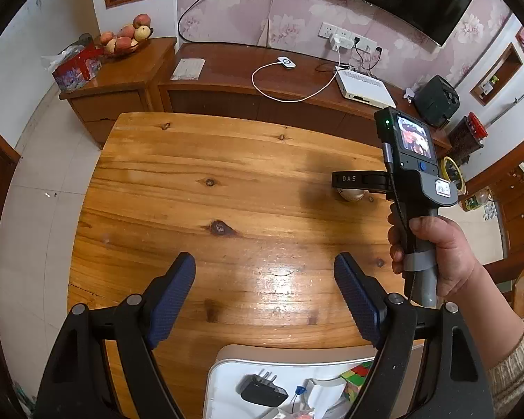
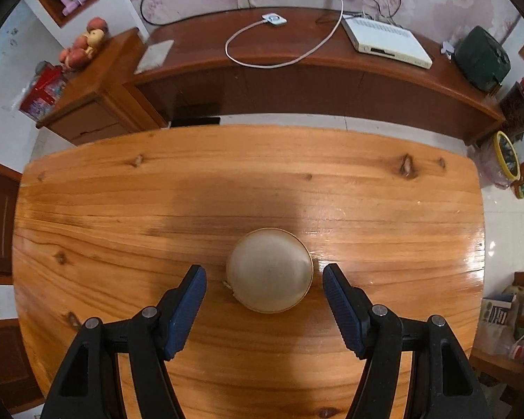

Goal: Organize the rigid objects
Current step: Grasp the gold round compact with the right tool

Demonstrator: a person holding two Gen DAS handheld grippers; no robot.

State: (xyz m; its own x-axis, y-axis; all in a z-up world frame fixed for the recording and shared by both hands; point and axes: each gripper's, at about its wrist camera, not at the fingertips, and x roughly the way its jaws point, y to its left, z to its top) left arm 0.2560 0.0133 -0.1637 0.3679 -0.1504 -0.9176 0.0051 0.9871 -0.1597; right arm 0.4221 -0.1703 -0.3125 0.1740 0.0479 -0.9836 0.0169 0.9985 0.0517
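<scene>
One pale domed object point(image 2: 269, 270) on the wooden table point(image 2: 122, 209), set between the blue pads of the right gripper point(image 2: 264, 276), jaws standing apart with a gap on each side of the dome, touching nothing. One white tray point(image 1: 220, 377) at the table's near edge, holding one black plug adapter point(image 1: 262, 389) and some coloured blocks point(image 1: 358, 375). Left gripper point(image 1: 264, 272) wide and empty above bare wood, near the tray.

table point(image 2: 122, 209): honey-orange wood, dark knots | dome point(image 2: 269, 270): cloudy beige, centre | gripper pads point(image 2: 188, 309): dark blue, ribbed | tray point(image 1: 223, 377): white, lower frame | wallpaper point(image 1: 290, 17): pink floral, top
</scene>
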